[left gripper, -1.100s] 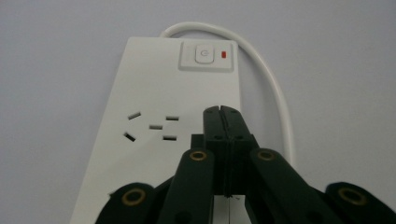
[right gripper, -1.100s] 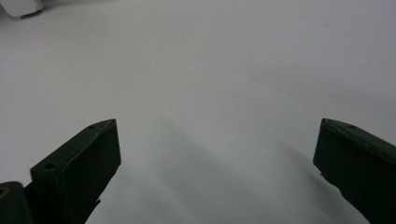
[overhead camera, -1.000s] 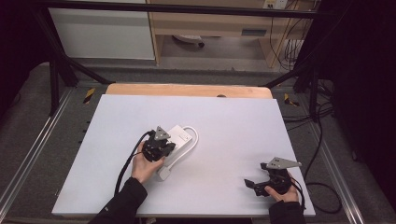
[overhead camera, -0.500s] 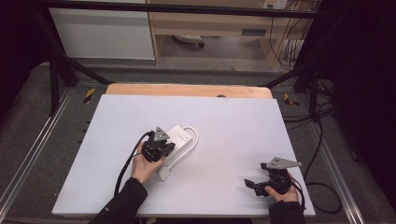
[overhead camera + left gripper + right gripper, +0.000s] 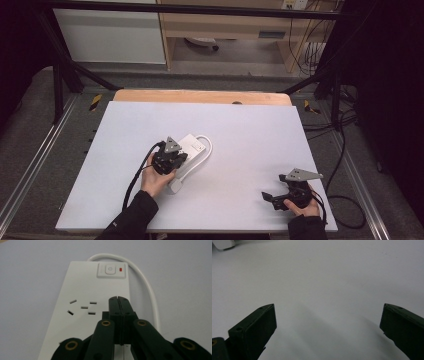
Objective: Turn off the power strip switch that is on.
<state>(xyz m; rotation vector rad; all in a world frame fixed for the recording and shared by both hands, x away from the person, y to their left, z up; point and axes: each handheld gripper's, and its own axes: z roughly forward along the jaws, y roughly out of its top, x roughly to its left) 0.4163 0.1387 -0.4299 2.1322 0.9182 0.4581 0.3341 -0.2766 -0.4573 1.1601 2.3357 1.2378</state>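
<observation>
A white power strip [image 5: 82, 290] lies on the white table, with a switch [image 5: 110, 270] and a red light [image 5: 121, 270] at its far end and its white cable [image 5: 147, 287] looping round on the right. My left gripper [image 5: 118, 299] is shut, its jaws pressed together with nothing between them, tips over the strip just short of the switch. From above, the left gripper [image 5: 175, 156] sits on the power strip [image 5: 194, 146] left of the table's middle. My right gripper [image 5: 328, 317] stands wide open over bare table; in the high view the right gripper [image 5: 274, 198] rests near the front right corner.
The white table top [image 5: 250, 135] has a wooden strip [image 5: 200, 96] along its far edge. Dark metal frame rails [image 5: 35, 165] run along both sides. Cables [image 5: 345, 200] trail off to the right. A corner of the power strip [image 5: 222, 243] shows at the right gripper view's top left.
</observation>
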